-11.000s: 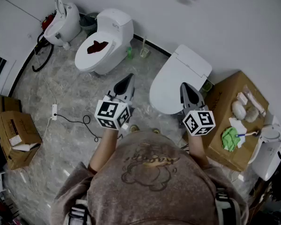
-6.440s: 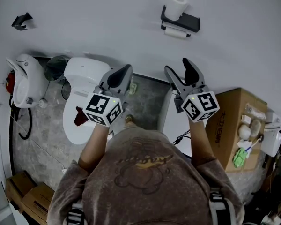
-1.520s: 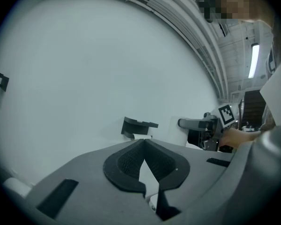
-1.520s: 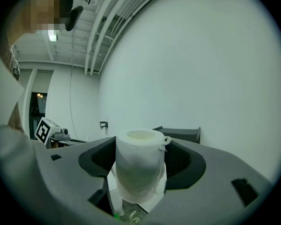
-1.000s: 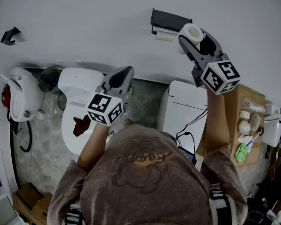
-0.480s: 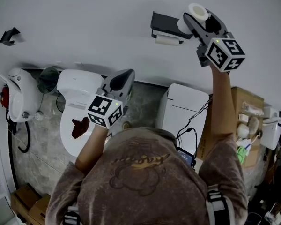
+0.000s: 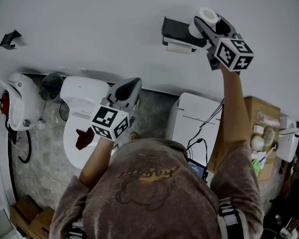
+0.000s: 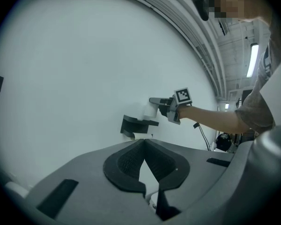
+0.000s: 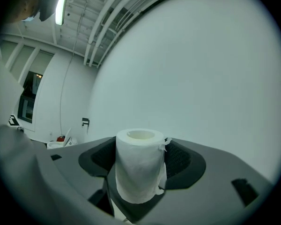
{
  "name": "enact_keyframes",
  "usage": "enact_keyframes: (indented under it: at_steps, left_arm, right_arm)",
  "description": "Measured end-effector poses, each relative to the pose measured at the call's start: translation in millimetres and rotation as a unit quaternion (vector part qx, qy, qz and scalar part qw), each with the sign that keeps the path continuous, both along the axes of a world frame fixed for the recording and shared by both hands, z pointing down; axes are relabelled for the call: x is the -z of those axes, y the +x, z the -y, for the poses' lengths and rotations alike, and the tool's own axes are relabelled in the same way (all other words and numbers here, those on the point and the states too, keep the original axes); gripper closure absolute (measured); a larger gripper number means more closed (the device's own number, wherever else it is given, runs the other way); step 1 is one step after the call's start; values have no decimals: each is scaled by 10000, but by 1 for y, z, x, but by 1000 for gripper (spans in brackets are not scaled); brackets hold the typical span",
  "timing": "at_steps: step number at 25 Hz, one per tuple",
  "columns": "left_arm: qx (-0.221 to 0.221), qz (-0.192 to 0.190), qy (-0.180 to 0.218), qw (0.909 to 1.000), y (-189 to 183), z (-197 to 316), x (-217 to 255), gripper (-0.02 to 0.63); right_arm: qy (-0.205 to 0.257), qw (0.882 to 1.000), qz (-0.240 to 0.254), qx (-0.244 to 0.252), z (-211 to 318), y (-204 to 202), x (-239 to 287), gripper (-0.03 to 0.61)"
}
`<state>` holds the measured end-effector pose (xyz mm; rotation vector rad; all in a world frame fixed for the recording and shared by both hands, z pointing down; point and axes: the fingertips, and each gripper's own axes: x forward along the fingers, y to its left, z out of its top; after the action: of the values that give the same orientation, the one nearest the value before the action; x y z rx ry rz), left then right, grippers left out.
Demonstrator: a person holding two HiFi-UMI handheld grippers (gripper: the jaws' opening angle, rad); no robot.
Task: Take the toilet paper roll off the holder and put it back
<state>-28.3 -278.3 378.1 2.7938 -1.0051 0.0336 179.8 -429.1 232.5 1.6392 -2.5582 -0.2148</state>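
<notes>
Left of centre in the head view, the left claw [image 7: 131, 85] is closed and empty. At upper right, just beside the black wall holder [image 7: 175, 28], the white toilet paper roll [image 7: 208, 14] stands upright with a loose torn edge, clamped between the wide-spread jaws of the right claw [image 7: 206, 22].

I see the white toilet paper roll [image 9: 139, 170] standing upright with its hole on top, pinched between the jaws of my right gripper [image 9: 140, 142], just beside the right end of the black holder [image 7: 177, 28].
</notes>
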Motion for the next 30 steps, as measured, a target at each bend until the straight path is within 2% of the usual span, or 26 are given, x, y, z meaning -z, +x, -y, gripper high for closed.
enact_keyframes:
  at_steps: [7, 13, 18, 25, 30]
  left_arm:
    - [50, 31, 0, 10000, -5, 4, -1, 594]
    - [84, 33, 18, 10000, -9, 5, 1, 595]
    - [87, 27, 5, 10000, -11, 4, 0, 595]
    - [99, -31, -4, 9999, -15, 5, 1, 594]
    - [69, -69, -26, 9999, -15, 4, 0, 594]
  right_arm:
    - [-207, 9995, 243, -30, 8, 8, -17, 281]
    - [-241, 9995, 195, -46, 8, 7, -26, 279]
    - [-199, 9994, 279, -80, 7, 9, -30, 278]
    - [-220, 9996, 149, -78, 7, 6, -28, 275]
    - [-75, 9998, 135, -107, 3, 7, -13, 273]
